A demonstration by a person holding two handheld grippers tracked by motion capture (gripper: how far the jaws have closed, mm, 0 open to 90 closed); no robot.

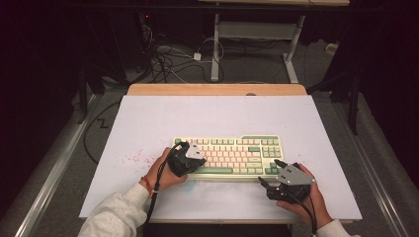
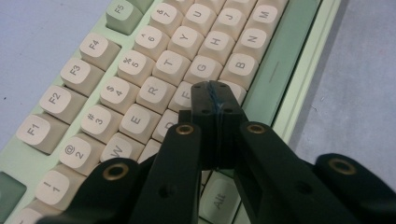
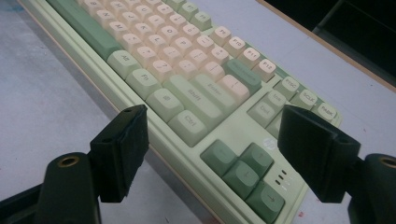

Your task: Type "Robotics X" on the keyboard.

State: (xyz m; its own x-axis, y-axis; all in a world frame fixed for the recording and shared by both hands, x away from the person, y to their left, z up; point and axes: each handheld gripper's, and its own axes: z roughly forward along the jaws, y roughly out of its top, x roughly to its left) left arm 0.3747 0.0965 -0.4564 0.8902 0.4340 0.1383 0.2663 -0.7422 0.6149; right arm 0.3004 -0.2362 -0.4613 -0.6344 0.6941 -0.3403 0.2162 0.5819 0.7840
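Item 1: keyboard [image 1: 232, 155]. Pale green case, cream letter keys, darker green modifier and arrow keys. Lies flat on the white tabletop [image 1: 148, 123], directly under the left hand-held gripper and just ahead of the right one.

Item 2: left hand-held gripper [image 2: 215, 93]. Held in the person's left hand [image 1: 165, 173] over the keyboard's left end. Jaws pressed fully together, nothing between them. In the left gripper view the joined tips sit over the letter rows, at the F key [image 2: 183, 95], with the G key [image 2: 201, 69] just beyond and the green space bar [image 2: 275, 65] to their right. Whether the tips touch the keys cannot be told.

Item 3: right hand-held gripper [image 3: 212, 154]. Held in the person's right hand [image 1: 306, 200] off the keyboard's near right corner, above the tabletop. Jaws spread wide, holding nothing. In the right gripper view the gap between the jaws frames the dark green arrow keys [image 3: 245, 175] and the Ctrl key [image 3: 189, 123]; the keyboard's near edge runs away to the upper left.

Item 4: pink speckling [image 1: 133, 158] on the tabletop, left of the left hand-held gripper.
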